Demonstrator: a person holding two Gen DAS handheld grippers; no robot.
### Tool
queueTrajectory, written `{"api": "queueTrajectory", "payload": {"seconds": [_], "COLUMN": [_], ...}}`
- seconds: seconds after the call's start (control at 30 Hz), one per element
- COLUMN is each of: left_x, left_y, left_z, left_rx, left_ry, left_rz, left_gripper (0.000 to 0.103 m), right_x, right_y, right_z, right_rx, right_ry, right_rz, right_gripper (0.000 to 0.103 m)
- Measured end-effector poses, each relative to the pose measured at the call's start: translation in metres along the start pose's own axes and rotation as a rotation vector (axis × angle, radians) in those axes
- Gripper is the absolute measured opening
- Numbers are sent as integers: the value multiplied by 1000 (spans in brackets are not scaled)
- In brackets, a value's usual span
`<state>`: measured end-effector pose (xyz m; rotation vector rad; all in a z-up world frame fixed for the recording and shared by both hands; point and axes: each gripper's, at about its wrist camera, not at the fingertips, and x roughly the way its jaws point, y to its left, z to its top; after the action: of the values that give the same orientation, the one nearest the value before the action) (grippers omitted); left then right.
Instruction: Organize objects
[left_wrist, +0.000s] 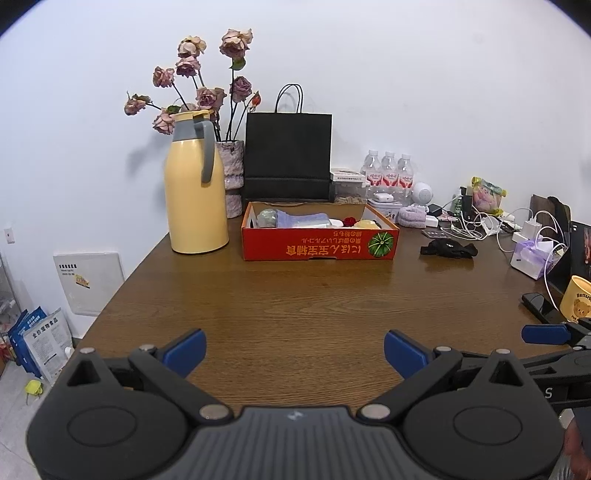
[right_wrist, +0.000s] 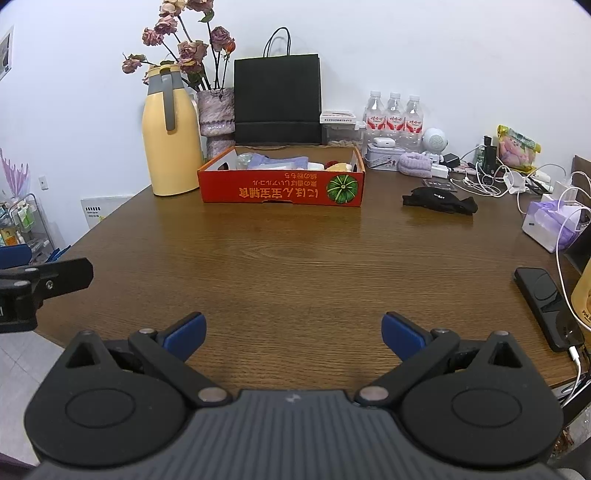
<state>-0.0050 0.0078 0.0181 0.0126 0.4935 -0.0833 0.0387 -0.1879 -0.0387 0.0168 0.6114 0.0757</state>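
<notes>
A shallow red cardboard box with a green melon picture stands at the back of the brown wooden table. Inside it lie a purple packet, a greenish ball, a small red item and a yellow item. My left gripper hovers open over the near table edge, nothing between its blue pads. My right gripper is likewise open and holds nothing, well short of the box. A black cloth item lies on the table right of the box.
A yellow thermos jug, a vase of dried roses and a black paper bag stand behind the box. Water bottles, chargers and cables, a tissue pack and a black phone crowd the right side.
</notes>
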Motion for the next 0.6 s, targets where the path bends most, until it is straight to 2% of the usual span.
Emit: {"api": "queueTrajectory", "payload": {"seconds": [0.47,0.6], "left_x": [4,4], "left_y": [0,1], "left_z": [1,0], "left_rx": [-6,-14], "left_ry": [16,18], "left_rz": [5,-15], "left_gripper": [103,103], "right_x": [-1,-1], "right_y": [-3,-2], "right_z": [0,0], "right_rx": [2,-1], "right_ry": [-2,0], "right_rz": [4,7], "right_gripper": [103,103]}}
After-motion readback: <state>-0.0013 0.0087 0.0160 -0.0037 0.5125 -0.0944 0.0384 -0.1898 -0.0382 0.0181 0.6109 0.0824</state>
